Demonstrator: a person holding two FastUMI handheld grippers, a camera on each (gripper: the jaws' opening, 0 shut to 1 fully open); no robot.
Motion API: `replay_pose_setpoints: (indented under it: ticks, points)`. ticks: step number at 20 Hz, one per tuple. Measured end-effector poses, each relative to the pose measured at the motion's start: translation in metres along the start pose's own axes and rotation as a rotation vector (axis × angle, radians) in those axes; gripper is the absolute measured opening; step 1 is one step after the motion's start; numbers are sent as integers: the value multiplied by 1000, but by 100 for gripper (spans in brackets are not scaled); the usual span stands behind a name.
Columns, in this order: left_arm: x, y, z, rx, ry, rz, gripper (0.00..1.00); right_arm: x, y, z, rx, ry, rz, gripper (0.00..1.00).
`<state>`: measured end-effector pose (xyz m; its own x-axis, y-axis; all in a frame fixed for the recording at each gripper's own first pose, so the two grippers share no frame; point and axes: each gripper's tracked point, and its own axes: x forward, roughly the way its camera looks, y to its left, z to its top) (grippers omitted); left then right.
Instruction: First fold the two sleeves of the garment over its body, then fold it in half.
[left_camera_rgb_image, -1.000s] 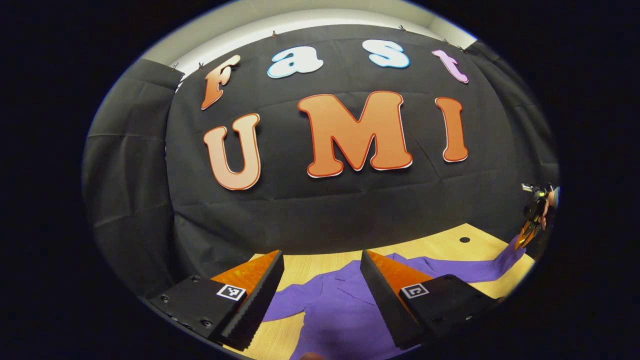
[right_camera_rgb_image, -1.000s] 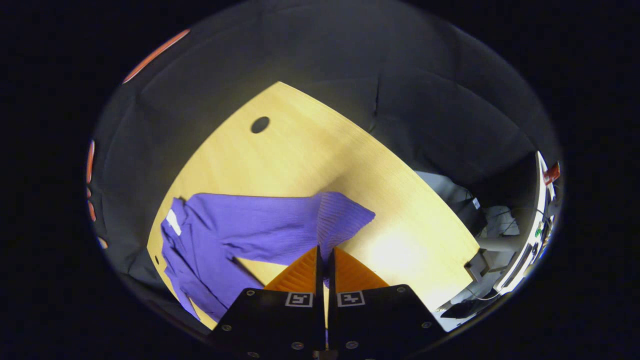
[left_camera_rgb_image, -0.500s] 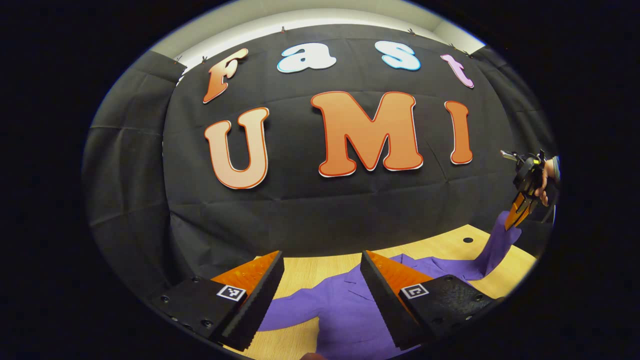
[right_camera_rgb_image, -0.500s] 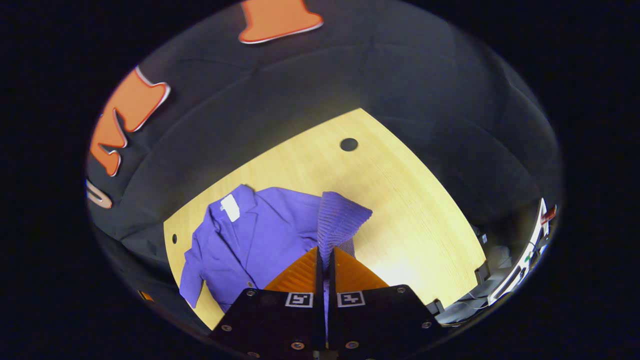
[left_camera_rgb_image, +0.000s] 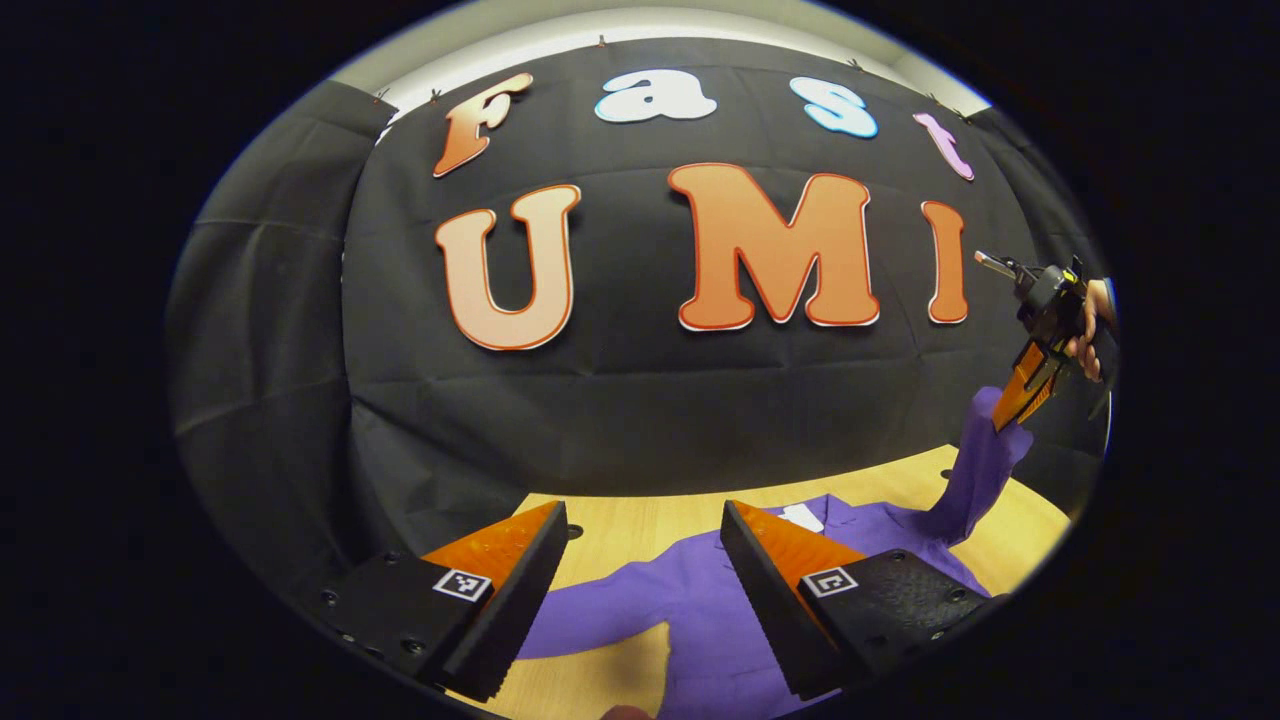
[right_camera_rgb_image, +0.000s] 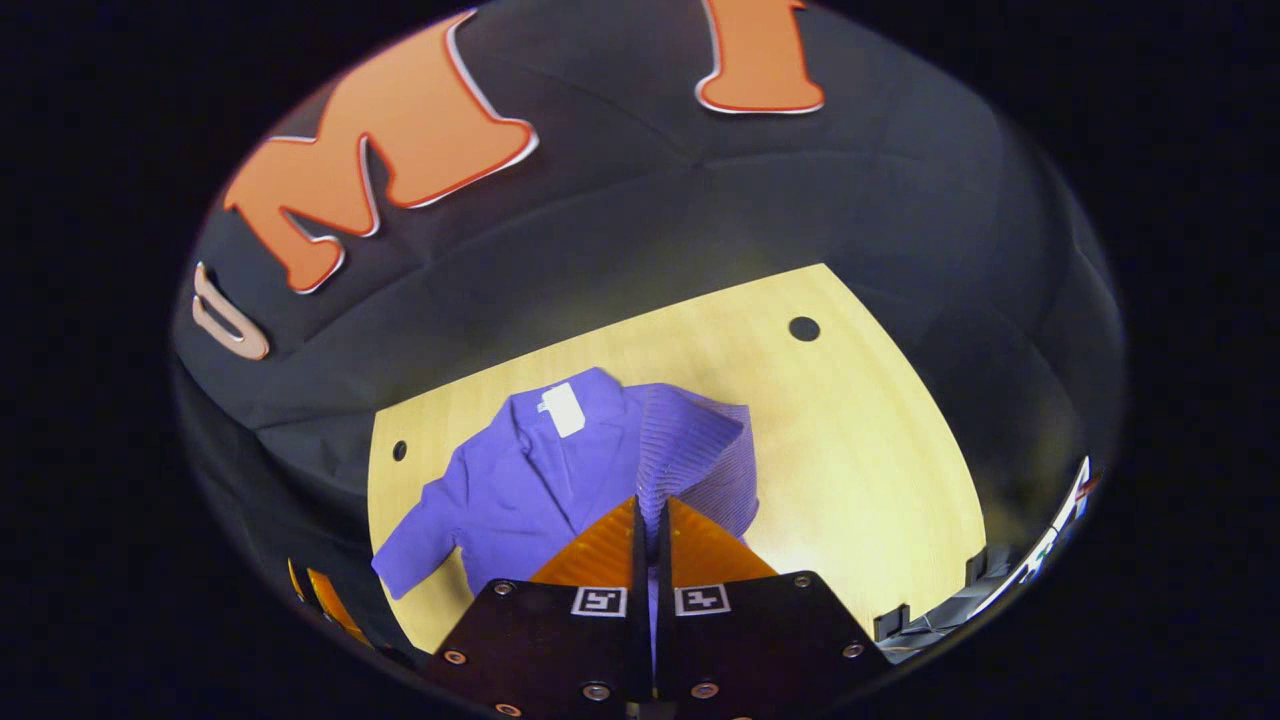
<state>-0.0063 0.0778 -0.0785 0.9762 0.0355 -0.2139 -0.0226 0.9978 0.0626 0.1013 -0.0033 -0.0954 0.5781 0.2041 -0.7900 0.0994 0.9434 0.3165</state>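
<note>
Purple garment (right_camera_rgb_image: 520, 480) is lying spread out on the wooden table (right_camera_rgb_image: 880, 450), collar and white neck tag (right_camera_rgb_image: 562, 409) toward the far edge, just ahead of the right gripper's fingertips in the right gripper view. One sleeve (right_camera_rgb_image: 695, 455) is lifted off the table, its ribbed cuff pinched tight between the two fingers of the right gripper (right_camera_rgb_image: 650, 510), so the cloth hangs just past the tips. In the left gripper view that same sleeve (left_camera_rgb_image: 975, 470) rises from the body up to the right gripper (left_camera_rgb_image: 1015, 400), with a hand (left_camera_rgb_image: 1090, 330) holding it. The left gripper (left_camera_rgb_image: 640, 525) hovers over the garment with fingers wide apart, gripping nothing. Other sleeve (right_camera_rgb_image: 420, 535) lies flat on the table.
</note>
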Motion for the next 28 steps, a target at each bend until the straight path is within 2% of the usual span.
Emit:
replay_pose_setpoints:
  ticks: [8,14,19,22,24,25,28]
  points:
    - [5,74,-31,60,63,77,97,18,96,-39,-110,68,110,3]
    - [2,107,-45,75,96,135,97,31,152,-66,-154,111,192,5]
    - [2,128,-62,67,140,177,97,24,186,-77,-157,123,311,21]
    - [4,138,-73,62,165,201,97,23,177,-70,-163,95,298,24]
    - [7,146,-82,61,192,215,97,18,166,-61,-168,50,292,33]
    - [11,151,-86,65,210,223,97,14,162,-55,-169,24,292,43]
    - [20,165,-98,44,268,241,97,2,145,-38,-165,-57,286,60]
